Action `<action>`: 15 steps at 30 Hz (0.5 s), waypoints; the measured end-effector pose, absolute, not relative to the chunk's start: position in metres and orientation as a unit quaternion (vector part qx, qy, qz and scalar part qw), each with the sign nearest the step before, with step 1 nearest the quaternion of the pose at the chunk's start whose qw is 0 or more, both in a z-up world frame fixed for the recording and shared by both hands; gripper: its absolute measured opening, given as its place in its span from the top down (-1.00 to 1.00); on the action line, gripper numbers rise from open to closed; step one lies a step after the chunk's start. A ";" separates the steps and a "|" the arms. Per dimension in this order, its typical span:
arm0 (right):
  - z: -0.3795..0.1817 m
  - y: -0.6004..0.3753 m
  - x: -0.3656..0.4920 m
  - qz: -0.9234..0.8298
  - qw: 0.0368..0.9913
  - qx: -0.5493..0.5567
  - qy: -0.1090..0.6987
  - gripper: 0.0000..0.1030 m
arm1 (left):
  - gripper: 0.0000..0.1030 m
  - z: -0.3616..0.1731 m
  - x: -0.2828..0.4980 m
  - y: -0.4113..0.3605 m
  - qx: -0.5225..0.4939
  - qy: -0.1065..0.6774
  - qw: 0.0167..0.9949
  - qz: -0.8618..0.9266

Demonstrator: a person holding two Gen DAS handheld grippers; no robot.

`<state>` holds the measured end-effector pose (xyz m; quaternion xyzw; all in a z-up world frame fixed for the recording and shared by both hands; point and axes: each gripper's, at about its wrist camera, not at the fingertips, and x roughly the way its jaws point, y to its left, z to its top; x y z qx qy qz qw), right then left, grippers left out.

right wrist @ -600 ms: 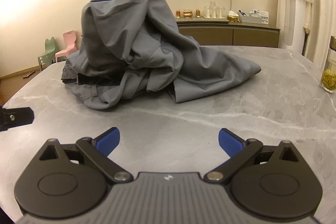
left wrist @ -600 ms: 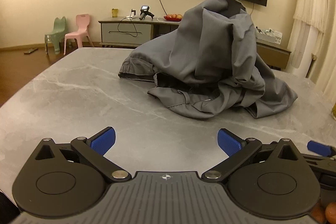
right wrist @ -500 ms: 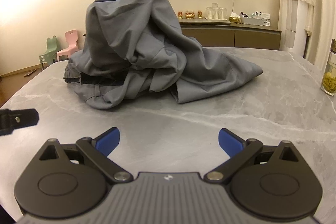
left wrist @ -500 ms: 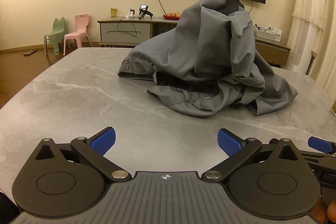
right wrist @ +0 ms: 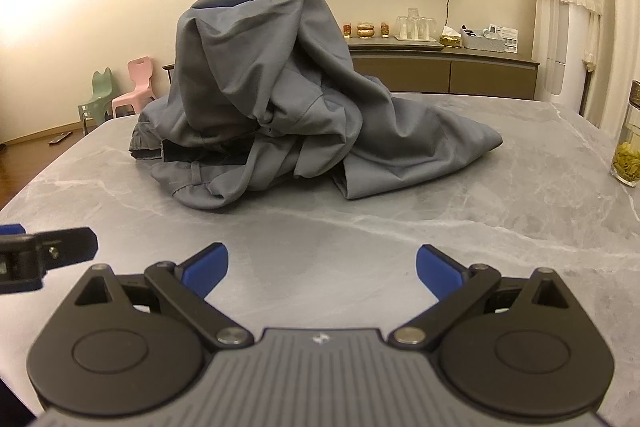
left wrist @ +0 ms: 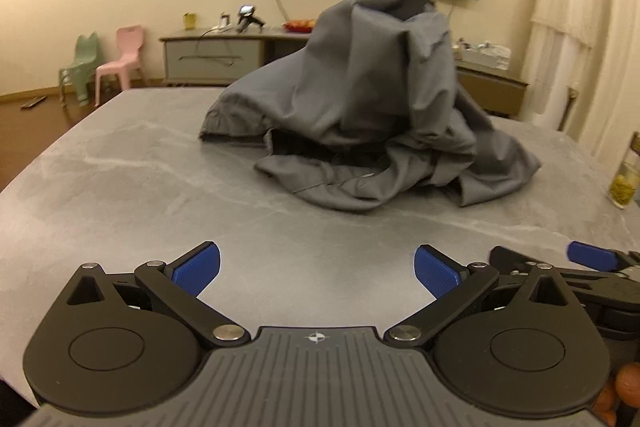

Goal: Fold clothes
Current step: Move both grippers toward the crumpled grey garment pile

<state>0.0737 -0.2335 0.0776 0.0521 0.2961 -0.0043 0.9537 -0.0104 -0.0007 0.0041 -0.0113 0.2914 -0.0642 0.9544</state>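
A grey garment [left wrist: 372, 115] lies heaped in a tall crumpled pile on the grey marble table [left wrist: 120, 195]; the right wrist view shows the same garment [right wrist: 280, 99] with one flat part trailing to the right. My left gripper [left wrist: 317, 271] hovers over the bare near part of the table, open, nothing between its blue pads. My right gripper [right wrist: 322, 269] is likewise open and empty, short of the pile. Each gripper's tip shows at the edge of the other's view: the right one [left wrist: 592, 259] and the left one [right wrist: 48, 251].
A glass jar with yellow-green contents [right wrist: 628, 143] stands at the table's right edge. Behind the table are a low sideboard [right wrist: 440, 71], two small plastic chairs [left wrist: 116, 63] on the floor at left, and a white curtain [left wrist: 568, 7] at right.
Both views have shifted a little: the garment pile now sits slightly farther right in each frame, and each neighbouring gripper tip shows more at the frame edge. The jaws stay wide open.
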 end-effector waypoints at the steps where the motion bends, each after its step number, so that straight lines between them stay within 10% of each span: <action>1: 0.079 -0.234 0.073 -0.005 0.954 0.052 0.295 -1.00 | -0.99 0.006 -0.011 0.000 -0.015 0.290 0.954 -0.075; 3: 0.082 -0.234 0.072 -0.001 0.954 0.052 0.296 -0.74 | -0.90 0.011 -0.014 0.001 -0.019 0.281 0.956 -0.080; 4: 0.083 -0.234 0.072 0.002 0.953 0.052 0.298 -0.27 | -0.79 0.014 -0.016 0.001 -0.018 0.277 0.957 -0.082; 5: 0.084 -0.234 0.073 0.008 0.951 0.055 0.303 0.33 | -0.42 0.016 -0.017 -0.001 -0.015 0.274 0.958 -0.085; 8: 0.085 -0.231 0.075 0.017 0.948 0.053 0.312 0.99 | 0.82 0.024 -0.017 -0.004 -0.014 0.272 0.957 -0.097; 15: 0.093 -0.222 0.076 0.025 0.950 0.042 0.309 0.99 | 1.00 0.039 -0.011 -0.011 0.000 0.256 0.961 -0.104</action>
